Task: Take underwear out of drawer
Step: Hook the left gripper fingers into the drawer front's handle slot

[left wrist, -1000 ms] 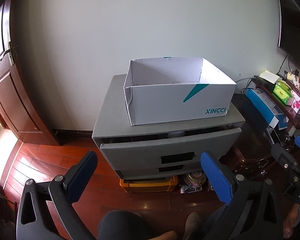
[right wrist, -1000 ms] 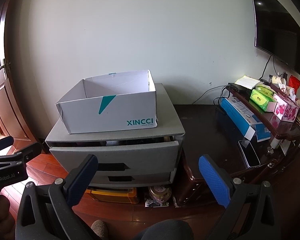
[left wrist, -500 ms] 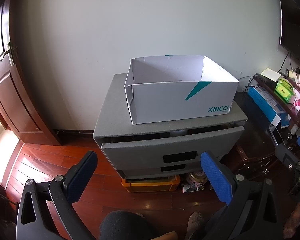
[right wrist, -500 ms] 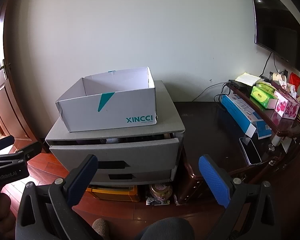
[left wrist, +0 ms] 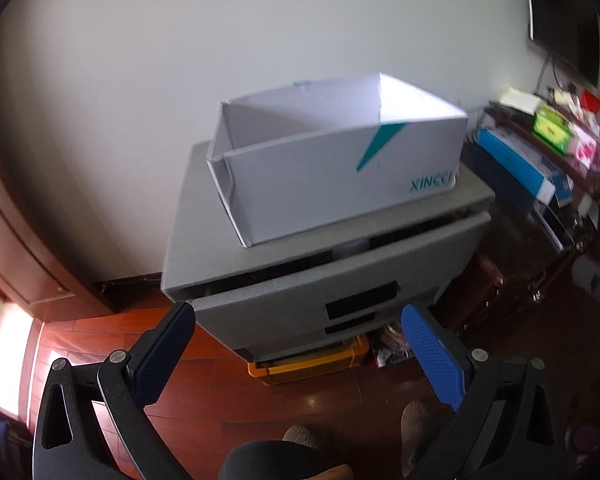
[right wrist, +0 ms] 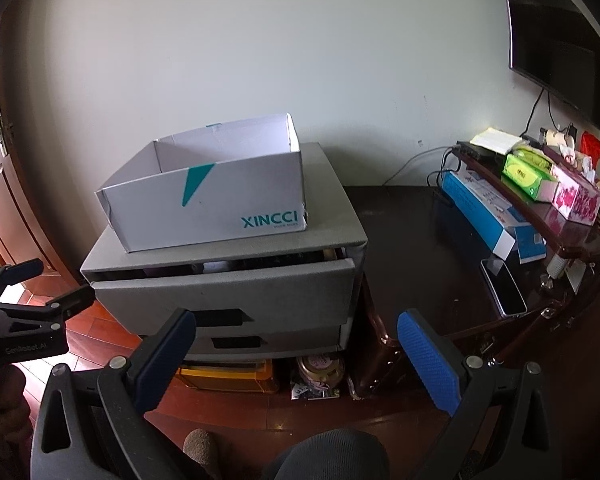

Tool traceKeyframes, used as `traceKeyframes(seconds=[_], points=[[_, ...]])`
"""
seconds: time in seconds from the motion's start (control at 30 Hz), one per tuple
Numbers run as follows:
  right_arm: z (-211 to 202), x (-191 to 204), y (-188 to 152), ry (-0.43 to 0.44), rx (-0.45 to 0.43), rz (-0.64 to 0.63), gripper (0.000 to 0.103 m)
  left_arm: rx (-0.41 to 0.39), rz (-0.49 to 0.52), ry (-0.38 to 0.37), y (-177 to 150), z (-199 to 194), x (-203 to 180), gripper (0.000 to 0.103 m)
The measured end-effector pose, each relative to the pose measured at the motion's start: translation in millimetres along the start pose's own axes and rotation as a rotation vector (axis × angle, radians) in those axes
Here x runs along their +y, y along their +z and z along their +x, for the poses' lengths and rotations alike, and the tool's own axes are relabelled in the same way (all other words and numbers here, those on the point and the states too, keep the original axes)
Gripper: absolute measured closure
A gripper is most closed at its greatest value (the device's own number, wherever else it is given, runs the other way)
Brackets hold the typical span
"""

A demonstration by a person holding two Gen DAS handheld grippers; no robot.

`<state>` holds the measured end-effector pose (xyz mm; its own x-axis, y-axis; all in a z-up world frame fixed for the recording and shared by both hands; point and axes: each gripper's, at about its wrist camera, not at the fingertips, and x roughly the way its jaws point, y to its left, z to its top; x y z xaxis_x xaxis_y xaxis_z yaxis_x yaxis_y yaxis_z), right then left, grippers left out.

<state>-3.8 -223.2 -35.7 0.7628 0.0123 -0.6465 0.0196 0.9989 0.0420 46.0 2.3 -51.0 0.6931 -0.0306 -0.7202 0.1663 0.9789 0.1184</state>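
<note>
The drawer point(right wrist: 224, 292), slightly ajar, sits beyond both grippers' spread jaws.

Matt grey drawer unit point(right wrist: 228, 296) with a finely grained, plastic-looking skin; smooth white cardboard box point(right wrist: 220, 204) on top, printed in teal. Glossy red-brown wooden floor point(left wrist: 100, 344) at 7 o'clock, throwing back window light. Dark polished wooden table point(right wrist: 412, 240) at 3 o'clock. Matt black plastic gripper frames, fingers point(right wrist: 428, 360) faced with dimpled blue rubbery pads. Plain matt painted wall point(right wrist: 260, 60) behind. Shiny black screen point(right wrist: 556, 48) at 2 o'clock.
</note>
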Motion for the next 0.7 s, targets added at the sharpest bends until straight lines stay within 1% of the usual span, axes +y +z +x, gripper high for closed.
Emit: traceKeyframes(seconds=[0.1,0.17,0.3,0.4,0.43,0.6,0.7], points=[[6,-2,-1,-0.004,0.010,0.004,0.000,0.052,0.037,-0.039,2,18,3,0.000],[11,-4,-2,-0.005,0.019,0.004,0.000,0.075,0.064,-0.038,3,28,4,0.000],[21,-6,-4,0.000,0.041,0.011,0.000,0.086,0.083,-0.030,7,39,7,0.000],[25,-9,-5,0.000,0.050,0.012,0.000,0.105,0.104,-0.068,10,48,7,0.000],[26,-9,-5,0.000,0.052,0.011,0.000,0.113,0.120,-0.075,11,52,5,0.000],[34,-13,-9,-0.003,0.073,0.014,0.000,0.157,0.278,-0.092,12,75,-10,0.000],[40,-17,-11,-0.001,0.089,0.025,0.000,0.194,0.328,-0.103,17,92,-12,0.000]])
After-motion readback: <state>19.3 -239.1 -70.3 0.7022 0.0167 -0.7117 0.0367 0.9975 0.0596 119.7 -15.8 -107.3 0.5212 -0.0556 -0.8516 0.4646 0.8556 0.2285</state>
